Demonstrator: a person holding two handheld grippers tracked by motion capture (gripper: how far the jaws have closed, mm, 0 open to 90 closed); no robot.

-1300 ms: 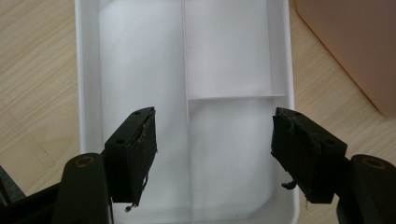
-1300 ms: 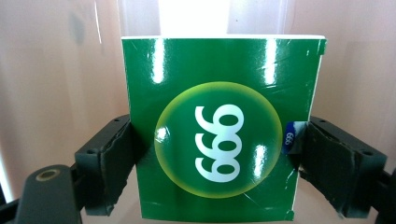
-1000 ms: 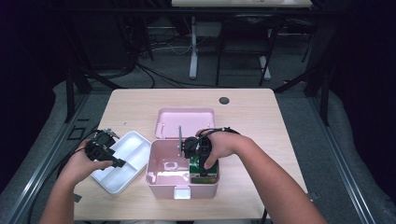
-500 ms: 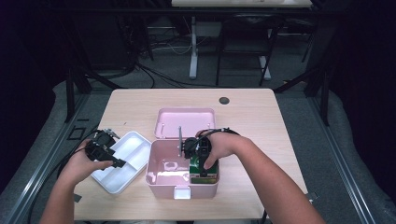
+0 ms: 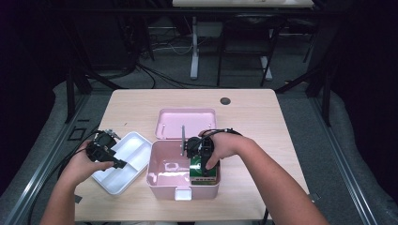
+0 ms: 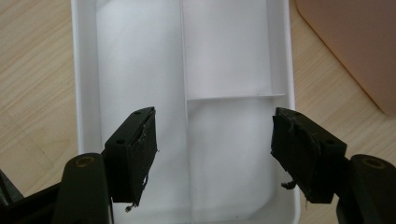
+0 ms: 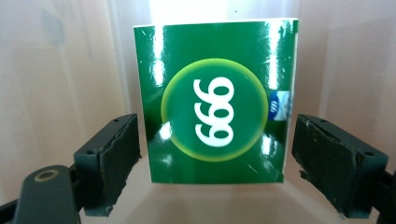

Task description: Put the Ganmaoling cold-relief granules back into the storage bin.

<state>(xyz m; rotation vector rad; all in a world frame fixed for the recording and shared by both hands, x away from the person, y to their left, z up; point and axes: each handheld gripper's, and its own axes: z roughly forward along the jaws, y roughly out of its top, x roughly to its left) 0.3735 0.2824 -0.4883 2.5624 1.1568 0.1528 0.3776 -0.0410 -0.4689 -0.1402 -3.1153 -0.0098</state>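
Note:
An open pink box (image 5: 159, 176) stands at the table's front middle, its lid (image 5: 186, 123) lying flat behind it. A green carton marked "999" (image 7: 215, 102) lies on the box floor at its right end (image 5: 205, 172). My right gripper (image 7: 215, 133) reaches down into the box and is open, one jaw on each side of the carton with a gap at both sides; in the high view it (image 5: 199, 153) is over the carton. My left gripper (image 6: 215, 126) hovers open above an empty white divided tray (image 6: 79, 93), which lies left of the pink box (image 5: 133, 140).
The tray's dividers (image 6: 184, 70) split it into three compartments. The pink box's corner (image 6: 355, 42) lies close to the tray's right side. A small dark round hole (image 5: 225, 101) sits at the table's far side. Bare wood stretches right of the box.

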